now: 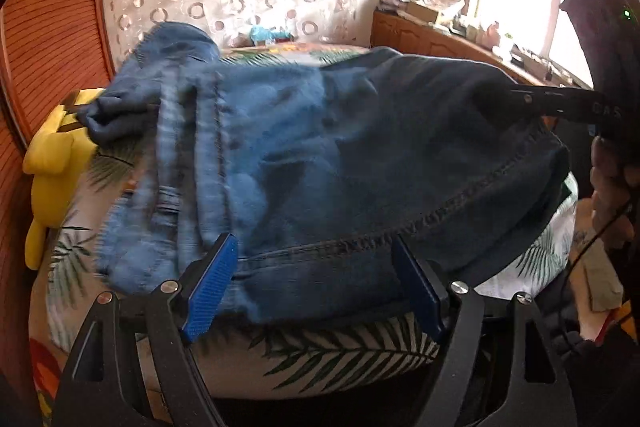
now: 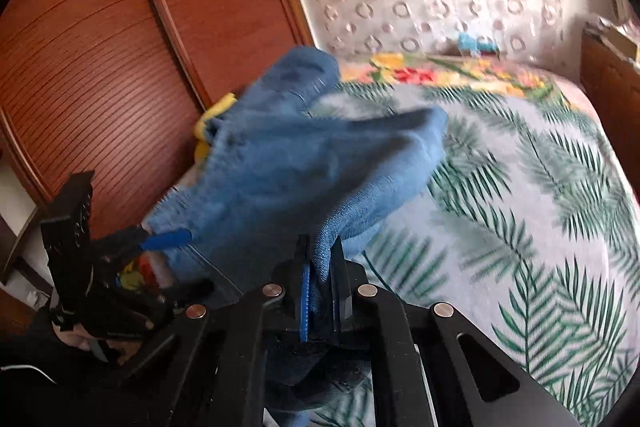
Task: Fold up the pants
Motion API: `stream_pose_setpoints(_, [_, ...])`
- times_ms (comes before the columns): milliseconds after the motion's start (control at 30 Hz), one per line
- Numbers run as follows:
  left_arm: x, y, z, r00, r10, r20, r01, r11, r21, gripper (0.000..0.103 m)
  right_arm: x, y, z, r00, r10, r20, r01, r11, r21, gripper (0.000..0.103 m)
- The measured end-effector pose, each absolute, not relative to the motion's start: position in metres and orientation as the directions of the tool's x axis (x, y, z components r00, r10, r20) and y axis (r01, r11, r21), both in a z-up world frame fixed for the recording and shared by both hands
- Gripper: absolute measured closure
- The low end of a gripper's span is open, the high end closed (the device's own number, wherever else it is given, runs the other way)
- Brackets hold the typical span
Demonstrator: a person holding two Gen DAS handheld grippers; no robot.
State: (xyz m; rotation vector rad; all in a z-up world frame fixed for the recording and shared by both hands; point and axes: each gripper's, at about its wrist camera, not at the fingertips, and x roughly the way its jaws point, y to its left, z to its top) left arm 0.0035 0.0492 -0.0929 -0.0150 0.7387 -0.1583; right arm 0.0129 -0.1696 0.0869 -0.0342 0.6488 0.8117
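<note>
The right tool [image 2: 320,291] pinches the blue pants [image 2: 304,163] above the palm-leaf bedspread [image 2: 520,187].

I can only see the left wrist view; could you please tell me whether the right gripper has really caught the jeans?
Observer: Yes, the right gripper has its fingers shut on a fold of the jeans.
Operator: Thank you; what lies beyond the jeans, which block my view?
Observer: The leaf-print bedspread stretches to their right, up to a floral blanket by the patterned wall.
</note>
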Motion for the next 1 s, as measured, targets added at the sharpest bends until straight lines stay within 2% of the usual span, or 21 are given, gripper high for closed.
stream_pose_setpoints(233, [-0.020,0.097,-0.054,0.799,-0.082,-0.595,0.049,0.996,-0.071,0.023,0.012,-0.110,0.119,0.467,0.726,-0.505,-0.774,0.612,0.165,0.096])
stream_pose_setpoints(367, [-0.033,0.129,-0.038,0.825,-0.024,-0.564,-0.017,0.998,-0.068,0.023,0.014,-0.058,0.115,0.407,0.759,-0.509,-0.826,0.543,0.149,0.096])
stream_pose_setpoints(667, [-0.053,0.177,-0.030,0.841,0.082,-0.534,-0.142,0.987,-0.073,0.023,0.028,0.036,0.050,0.234,0.723,-0.650,-0.865,0.460,0.201,0.096])
stream_pose_setpoints(767, [-0.050,0.180,-0.033,0.839,0.086,-0.537,-0.150,0.986,-0.078,0.023,0.034,0.041,0.037,0.227,0.721,-0.655,-0.856,0.468,0.218,0.096])
stream_pose_setpoints(900, [-0.048,0.176,-0.036,0.840,0.069,-0.538,-0.136,0.987,-0.085,0.023,0.042,0.036,0.048,0.224,0.720,-0.657,-0.854,0.470,0.224,0.090])
stream_pose_setpoints(967, [-0.046,0.174,-0.036,0.841,0.056,-0.538,-0.122,0.989,-0.089,0.023,0.041,0.027,0.063,0.260,0.718,-0.645,-0.859,0.478,0.186,0.084])
stream_pose_setpoints(1000, [-0.044,0.170,-0.035,0.842,0.048,-0.538,-0.114,0.989,-0.090,0.023,0.036,0.023,0.075,0.276,0.722,-0.635,-0.859,0.481,0.173,0.078])
